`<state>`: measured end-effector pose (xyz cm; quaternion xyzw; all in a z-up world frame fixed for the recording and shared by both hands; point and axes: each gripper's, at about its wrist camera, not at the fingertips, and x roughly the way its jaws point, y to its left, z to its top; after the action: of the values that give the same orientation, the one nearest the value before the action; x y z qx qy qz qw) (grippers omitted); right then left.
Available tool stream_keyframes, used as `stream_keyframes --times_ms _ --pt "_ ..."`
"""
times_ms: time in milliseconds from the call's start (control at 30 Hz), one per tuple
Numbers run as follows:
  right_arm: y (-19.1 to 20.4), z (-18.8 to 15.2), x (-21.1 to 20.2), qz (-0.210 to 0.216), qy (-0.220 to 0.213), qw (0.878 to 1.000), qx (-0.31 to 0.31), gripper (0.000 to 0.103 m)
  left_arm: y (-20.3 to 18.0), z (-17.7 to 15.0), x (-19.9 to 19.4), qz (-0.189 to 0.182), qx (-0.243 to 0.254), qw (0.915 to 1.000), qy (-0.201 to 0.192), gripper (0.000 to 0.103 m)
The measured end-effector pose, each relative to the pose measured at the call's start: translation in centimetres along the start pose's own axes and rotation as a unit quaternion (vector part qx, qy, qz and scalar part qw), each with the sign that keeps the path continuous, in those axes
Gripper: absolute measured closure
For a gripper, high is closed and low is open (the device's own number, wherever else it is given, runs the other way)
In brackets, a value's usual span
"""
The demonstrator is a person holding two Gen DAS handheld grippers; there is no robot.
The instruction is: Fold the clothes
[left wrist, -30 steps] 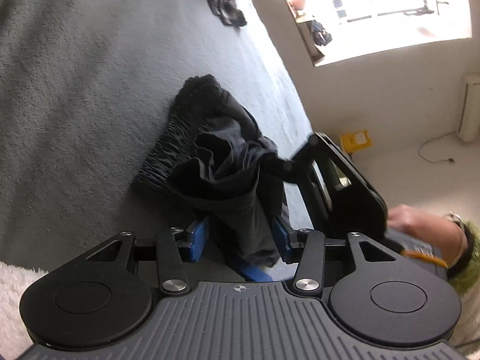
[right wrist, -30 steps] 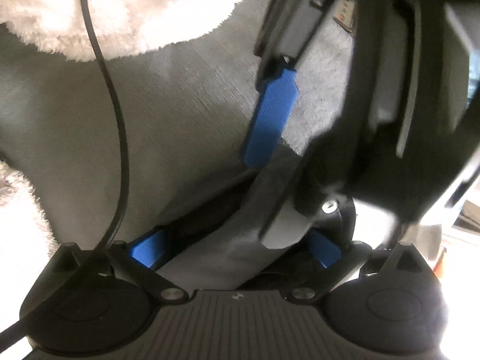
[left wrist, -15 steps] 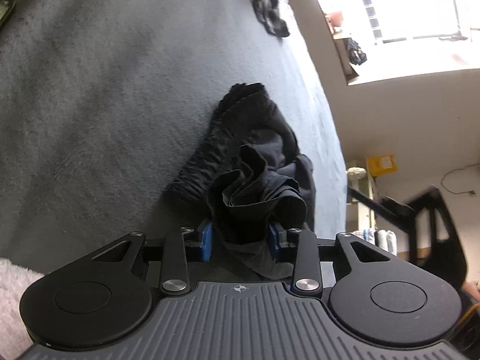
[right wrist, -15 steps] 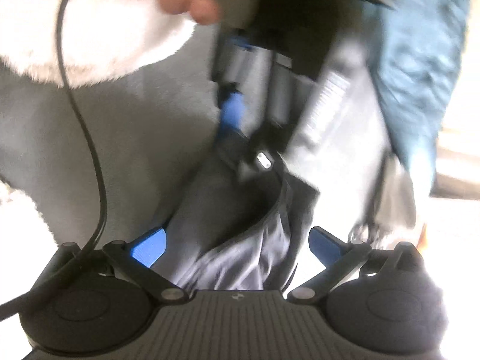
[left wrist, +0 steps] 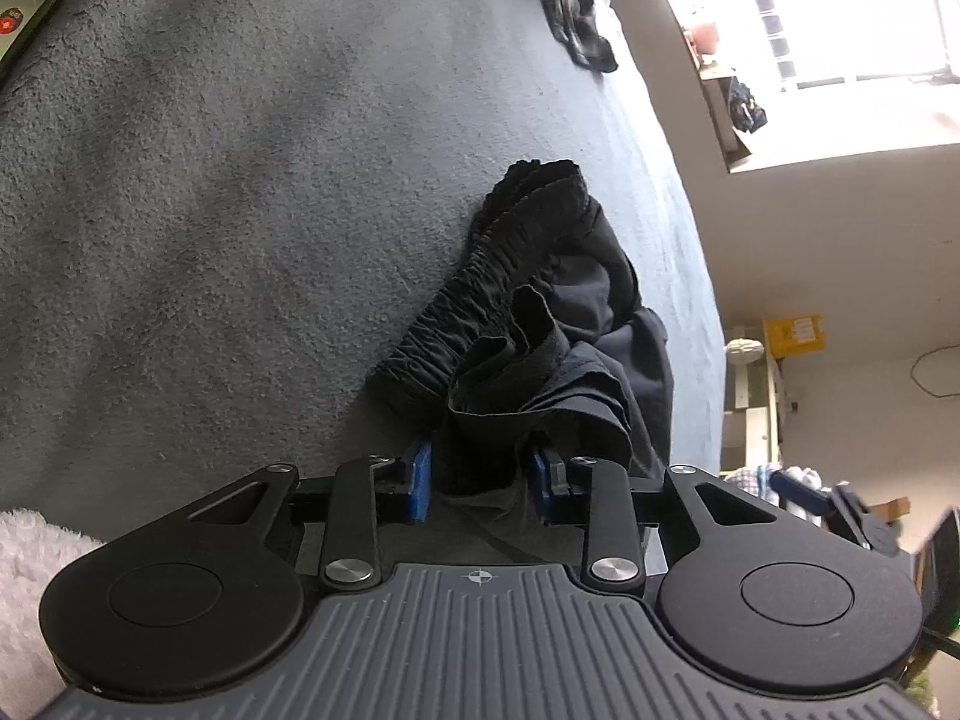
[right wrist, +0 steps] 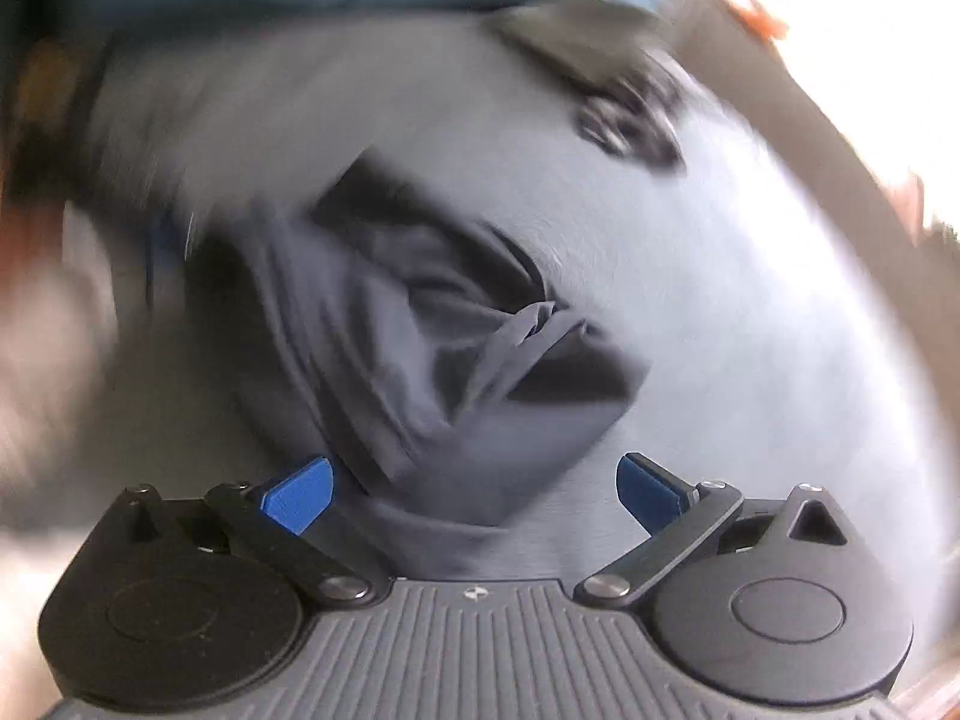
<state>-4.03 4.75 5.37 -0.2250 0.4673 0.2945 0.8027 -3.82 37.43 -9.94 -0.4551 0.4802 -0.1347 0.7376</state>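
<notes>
Black shorts (left wrist: 540, 324) bunched on the grey blanket (left wrist: 240, 210), elastic waistband toward the phone (left wrist: 24, 6) at the far corner. Left gripper (left wrist: 480, 474) jaws have just been closing, blue pads now pinching a fold of the shorts. Right gripper (right wrist: 474, 480) wide open above them, pads off the cloth; that view is motion-blurred.

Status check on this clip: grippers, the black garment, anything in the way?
Left gripper just closing on bunched black garment, pads pressing fabric. Right gripper open, holding nothing. Garment crumpled on grey blanket, unfolded. Phone far off; nothing in the way.
</notes>
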Motion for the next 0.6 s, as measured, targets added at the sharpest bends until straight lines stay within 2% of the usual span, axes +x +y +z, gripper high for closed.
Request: stream_keyframes --times_ms 33,67,167,233,300,433,533,567,600 --pt "-1.2 0.6 1.0 0.032 -0.003 0.997 0.065 0.001 -0.1 0.0 0.0 0.003 0.003 1.0 -0.001 0.074" --pt "-2.4 1.2 2.0 0.064 -0.006 0.99 0.129 0.001 -0.1 -0.1 0.0 0.006 0.006 1.0 -0.001 0.074" --pt "-5.4 1.8 4.3 0.128 -0.01 0.957 0.262 0.006 -0.2 -0.1 0.1 0.012 0.011 0.9999 -0.002 0.075" --pt "-6.3 1.8 6.0 0.146 0.004 0.94 0.308 0.01 -0.2 -0.2 0.2 0.013 0.01 0.9999 -0.002 0.076" --pt "-7.1 1.2 7.5 0.148 0.029 0.928 0.34 0.023 -0.1 -0.2 0.3 0.013 0.008 0.9999 -0.002 0.077" --pt "-8.2 0.0 10.2 0.166 0.072 0.902 0.391 0.04 -0.1 -0.2 0.5 0.016 0.01 0.9998 -0.001 0.079" --pt "-8.3 0.1 12.7 0.189 0.077 0.889 0.411 0.072 -0.1 -0.2 0.5 0.018 0.009 0.9998 0.0 0.08" --pt "-8.3 0.3 12.9 0.195 0.075 0.887 0.413 0.088 -0.1 -0.3 0.5 0.018 0.008 0.9998 0.0 0.08" --pt "-8.3 0.6 12.8 0.204 0.069 0.885 0.412 0.095 0.0 -0.3 0.5 0.018 0.006 0.9998 0.001 0.08"
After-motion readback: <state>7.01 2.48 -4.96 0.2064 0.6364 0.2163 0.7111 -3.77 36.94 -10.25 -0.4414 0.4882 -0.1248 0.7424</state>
